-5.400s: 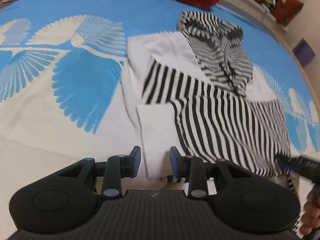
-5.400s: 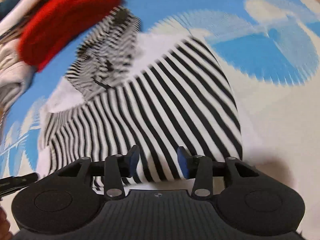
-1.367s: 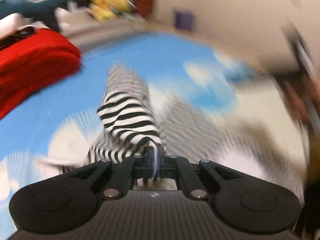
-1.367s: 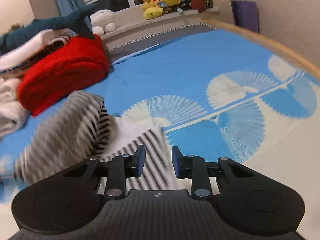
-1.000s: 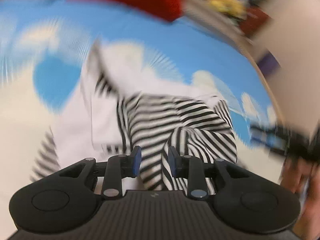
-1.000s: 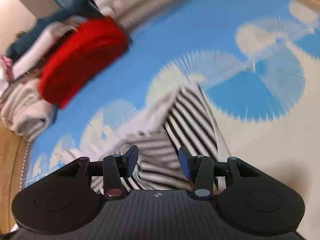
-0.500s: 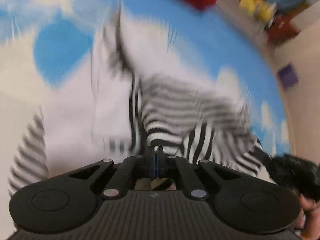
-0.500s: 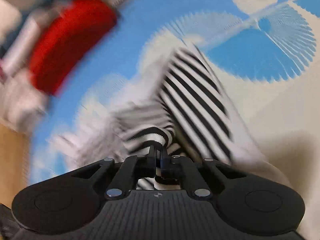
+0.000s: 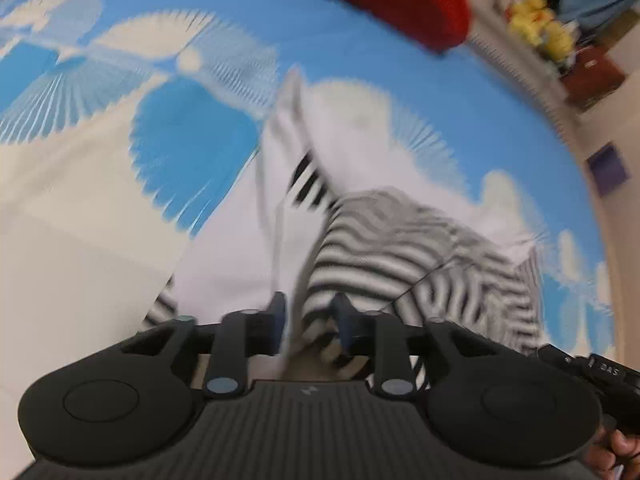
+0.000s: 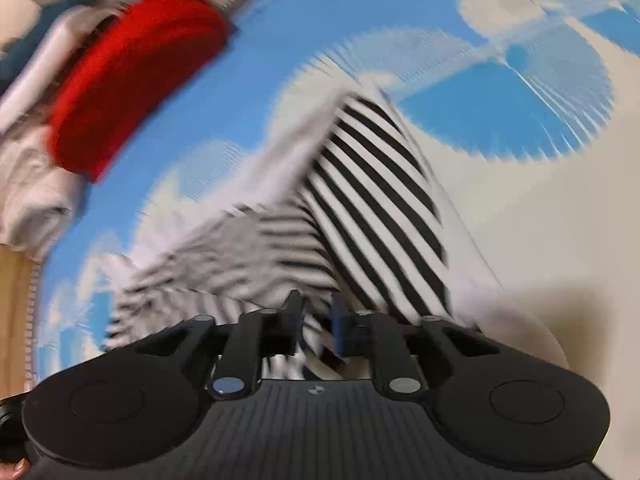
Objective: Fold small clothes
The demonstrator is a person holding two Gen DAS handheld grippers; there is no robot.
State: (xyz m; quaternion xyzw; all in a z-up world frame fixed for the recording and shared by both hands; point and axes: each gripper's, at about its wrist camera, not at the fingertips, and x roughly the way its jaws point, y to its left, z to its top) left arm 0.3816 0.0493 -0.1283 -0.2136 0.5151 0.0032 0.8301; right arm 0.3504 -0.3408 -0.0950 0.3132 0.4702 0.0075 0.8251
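You are setting down a fold on the small black-and-white striped hooded top with white panels (image 9: 400,240), which lies on the blue bedspread printed with white fan shapes (image 9: 192,144), directly ahead of and beneath both tongs. The left gripper (image 9: 308,322) stands with its jaws apart, having just been opening; striped fabric shows in the gap between its fingers (image 9: 278,318), but the pads do not look pressed on it. The right gripper (image 10: 316,322) is in the same state, jaws just opened and parted, with a folded striped edge lying between them and loose. Both views are blurred, so the exact lie of the hem near the fingertips is hard to read.

Judged from this, the hooded end has been brought over onto the body and the release is under way. To do it well, let the cloth drop free of both pairs of fingers before you lift, and draw the tongs straight back along their own line so no pad snags the edge and drags the fold open. The bunched striped cloth just ahead of the left tongs looks uneven and probably wants smoothing. A red folded blanket (image 10: 132,76) lies well beyond the tongs, clear of the work.
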